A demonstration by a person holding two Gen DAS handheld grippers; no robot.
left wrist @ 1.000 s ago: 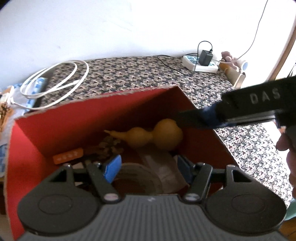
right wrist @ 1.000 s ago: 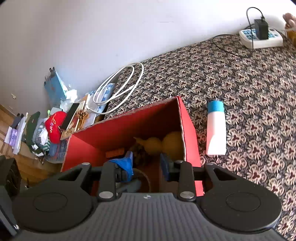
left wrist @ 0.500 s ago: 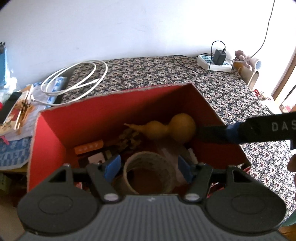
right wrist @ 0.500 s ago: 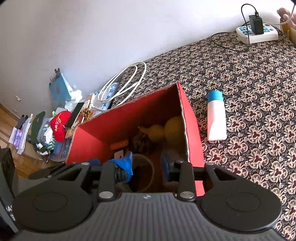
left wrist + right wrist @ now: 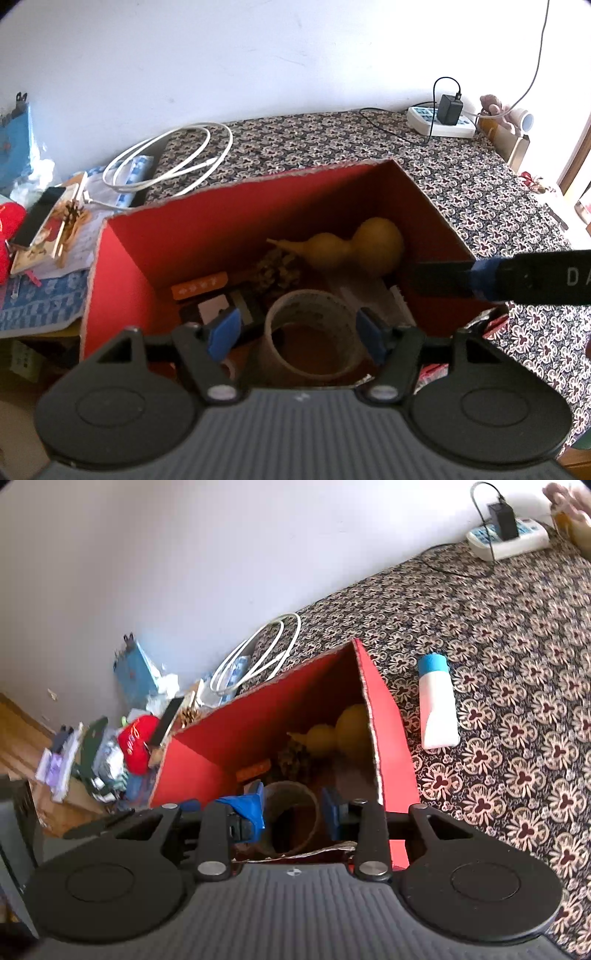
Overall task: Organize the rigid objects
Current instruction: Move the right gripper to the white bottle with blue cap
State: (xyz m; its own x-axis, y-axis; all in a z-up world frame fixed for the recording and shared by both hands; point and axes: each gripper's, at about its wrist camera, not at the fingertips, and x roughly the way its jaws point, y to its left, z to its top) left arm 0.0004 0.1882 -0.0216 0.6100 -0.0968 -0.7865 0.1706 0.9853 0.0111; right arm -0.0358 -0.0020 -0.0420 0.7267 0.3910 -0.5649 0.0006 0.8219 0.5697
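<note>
A red cardboard box (image 5: 221, 225) (image 5: 236, 738) sits open on the patterned cloth. Inside lie a yellow gourd (image 5: 354, 247) (image 5: 332, 734), a tape roll (image 5: 310, 332) (image 5: 291, 812), an orange card (image 5: 199, 288), a dark cone-like lump (image 5: 280, 269) and a black packet (image 5: 221, 310). My left gripper (image 5: 295, 330) hangs open over the box, with the roll below in the gap and its pads clear of it. My right gripper (image 5: 291, 812) is open above the box's near edge and holds nothing. One of its fingers (image 5: 517, 282) reaches in from the right. A white bottle (image 5: 437, 705) with a blue cap lies right of the box.
A coiled white cable (image 5: 173, 162) lies behind the box. At the far right corner sits a power strip (image 5: 441, 123) with a black charger. Left of the box are a phone (image 5: 37, 218), a red cloth item (image 5: 135, 738), a blue carton (image 5: 136, 672) and papers.
Both grippers have drawn back and up from the box, so more of its inside shows. The right finger has slid down and to the right in the left wrist view.
</note>
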